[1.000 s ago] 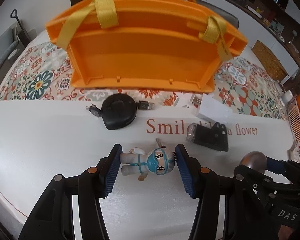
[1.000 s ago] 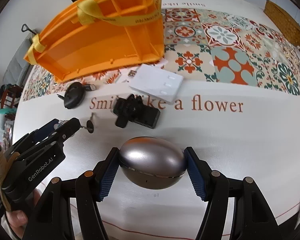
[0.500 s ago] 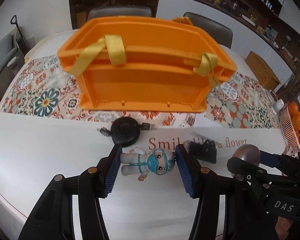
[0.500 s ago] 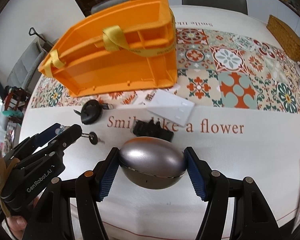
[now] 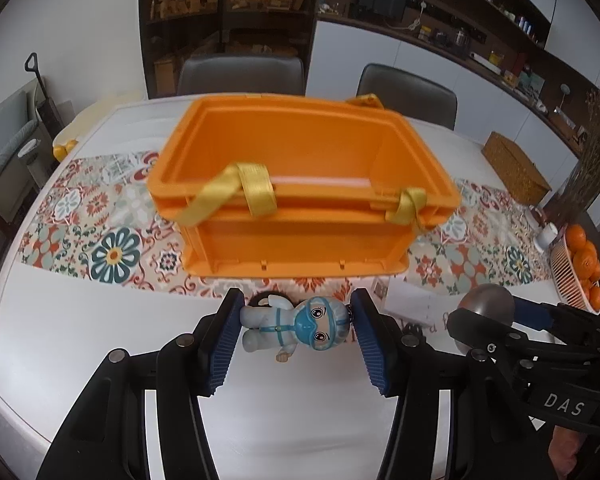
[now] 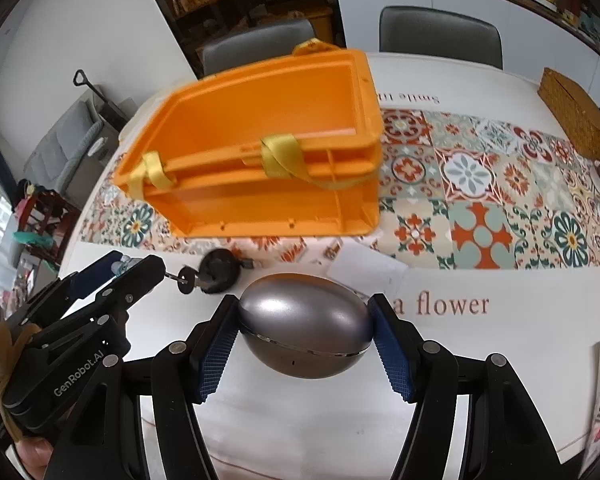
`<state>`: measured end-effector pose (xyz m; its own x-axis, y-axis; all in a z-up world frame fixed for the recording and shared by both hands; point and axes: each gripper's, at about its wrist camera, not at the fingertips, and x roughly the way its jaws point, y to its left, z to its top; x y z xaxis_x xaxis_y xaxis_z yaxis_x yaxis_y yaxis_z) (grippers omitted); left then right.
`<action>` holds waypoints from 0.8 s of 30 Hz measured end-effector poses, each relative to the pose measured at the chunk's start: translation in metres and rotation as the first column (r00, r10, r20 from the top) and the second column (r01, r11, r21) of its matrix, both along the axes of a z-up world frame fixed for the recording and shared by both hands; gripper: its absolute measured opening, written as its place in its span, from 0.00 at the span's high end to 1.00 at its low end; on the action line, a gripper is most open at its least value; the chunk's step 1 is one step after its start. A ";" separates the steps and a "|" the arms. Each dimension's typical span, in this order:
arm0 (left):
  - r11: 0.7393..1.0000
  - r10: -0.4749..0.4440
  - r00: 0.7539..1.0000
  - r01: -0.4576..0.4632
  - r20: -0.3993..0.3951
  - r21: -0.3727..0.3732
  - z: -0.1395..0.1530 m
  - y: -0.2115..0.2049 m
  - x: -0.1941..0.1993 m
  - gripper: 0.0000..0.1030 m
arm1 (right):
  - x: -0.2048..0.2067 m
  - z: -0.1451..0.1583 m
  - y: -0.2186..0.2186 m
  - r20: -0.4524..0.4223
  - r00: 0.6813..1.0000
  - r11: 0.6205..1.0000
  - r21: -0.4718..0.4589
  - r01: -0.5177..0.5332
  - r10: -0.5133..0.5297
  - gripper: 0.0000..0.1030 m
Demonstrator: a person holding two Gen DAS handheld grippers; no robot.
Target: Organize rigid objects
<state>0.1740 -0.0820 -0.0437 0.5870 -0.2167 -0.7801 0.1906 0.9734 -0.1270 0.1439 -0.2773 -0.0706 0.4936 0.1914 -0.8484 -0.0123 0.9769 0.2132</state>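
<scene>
Grip: my left gripper (image 5: 296,330) clamps figurine (image 5: 296,326), right gripper (image 6: 304,336) clamps metal egg (image 6: 304,334) | place: both before orange crate (image 5: 300,168) | handling: egg probably slippery, I hold its widest middle.

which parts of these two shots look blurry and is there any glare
Left wrist view: the orange crate is smeared by motion, the toy figure stays sharp. Right wrist view: the crate is again soft-edged, and the silver egg-shaped case carries soft highlights. Both views bend straight lines towards the edges.
</scene>
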 end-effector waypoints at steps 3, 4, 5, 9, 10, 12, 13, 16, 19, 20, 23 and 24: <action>1.000 -0.005 1.000 0.005 0.025 0.003 0.010 0.003 0.003 0.47 | 0.003 0.009 0.004 0.023 1.000 1.000 0.003 0.001 -0.001 0.36; 1.000 -0.007 0.999 0.007 0.032 0.003 0.012 0.004 0.004 0.47 | 0.005 0.012 0.005 0.030 1.000 1.000 0.003 0.002 -0.002 0.36; 1.000 -0.009 0.999 0.009 0.042 0.003 0.016 0.005 0.005 0.47 | 0.006 0.014 0.006 0.038 0.999 1.000 0.003 0.002 -0.002 0.36; 1.000 -0.016 0.998 0.017 0.062 -0.005 0.026 0.009 0.010 0.47 | 0.011 0.025 0.011 0.067 0.998 1.000 0.002 0.003 -0.003 0.36; 1.000 -0.017 0.997 0.017 0.071 -0.005 0.029 0.009 0.011 0.47 | 0.011 0.026 0.012 0.071 0.997 1.000 0.002 0.004 -0.004 0.36; 1.000 -0.022 0.996 0.022 0.085 -0.001 0.033 0.010 0.013 0.47 | 0.014 0.031 0.014 0.083 0.997 1.000 0.002 0.005 -0.005 0.36; 1.000 -0.025 0.995 0.026 0.091 0.000 0.036 0.011 0.015 0.47 | 0.015 0.033 0.015 0.090 0.996 1.000 0.002 0.006 -0.006 0.36; 0.999 -0.033 0.994 0.033 0.107 -0.006 0.043 0.013 0.018 0.47 | 0.018 0.040 0.018 0.106 0.994 1.000 0.004 0.008 -0.009 0.36; 0.999 -0.038 0.992 0.039 0.122 -0.007 0.049 0.015 0.022 0.47 | 0.021 0.045 0.019 0.123 0.992 1.000 0.005 0.012 -0.013 0.36; 0.999 -0.040 0.991 0.042 0.128 -0.007 0.051 0.015 0.023 0.47 | 0.023 0.048 0.020 0.132 0.991 1.000 0.004 0.014 -0.015 0.36; 0.999 -0.048 0.988 0.049 0.148 -0.003 0.060 0.016 0.028 0.47 | 0.025 0.056 0.023 0.153 0.988 1.000 0.003 0.020 -0.020 0.36; 0.999 -0.049 0.987 0.050 0.153 -0.005 0.062 0.017 0.029 0.47 | 0.026 0.058 0.023 0.157 0.987 1.000 0.002 0.022 -0.022 0.36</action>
<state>0.2029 -0.0650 0.0178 0.6878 -0.2547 -0.6797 0.2565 0.9613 -0.1007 0.1699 -0.2541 -0.0127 0.6251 0.1794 -0.7597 -0.0244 0.9772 0.2107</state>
